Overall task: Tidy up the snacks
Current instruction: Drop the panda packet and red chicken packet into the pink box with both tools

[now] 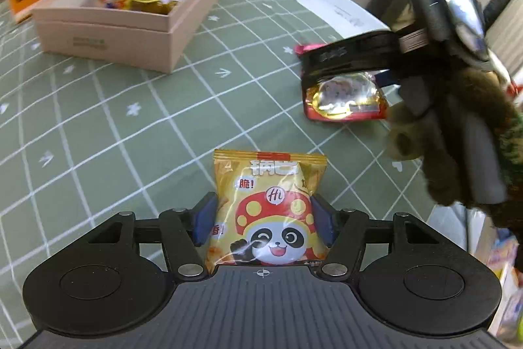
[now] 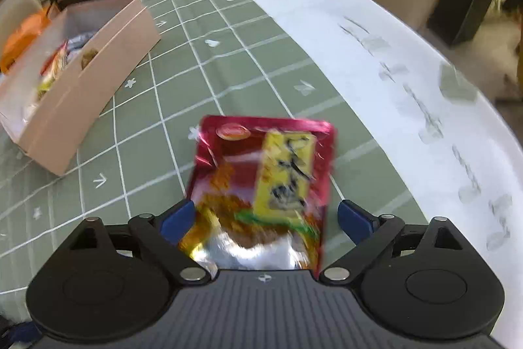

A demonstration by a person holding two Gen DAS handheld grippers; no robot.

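Snacks are being put away into the pink box (image 1: 130, 31), which sits far over on the left of the green checked tablecloth (image 1: 98, 120) and already has some shiny packets inside. Next to the right, the left gripper (image 1: 263, 219) has its blue pads pressed on both sides of a yellow panda packet (image 1: 268, 205), so its jaws are clamped on it. Farther right, the right gripper (image 2: 266, 218) has a red packet (image 2: 261, 192) between its jaws; one pad touches it and the other is a little apart, so I think the jaws are not closed on it. The step looks like picking up. Next, I think the right jaws must squeeze, then both packets must go left and into the box.
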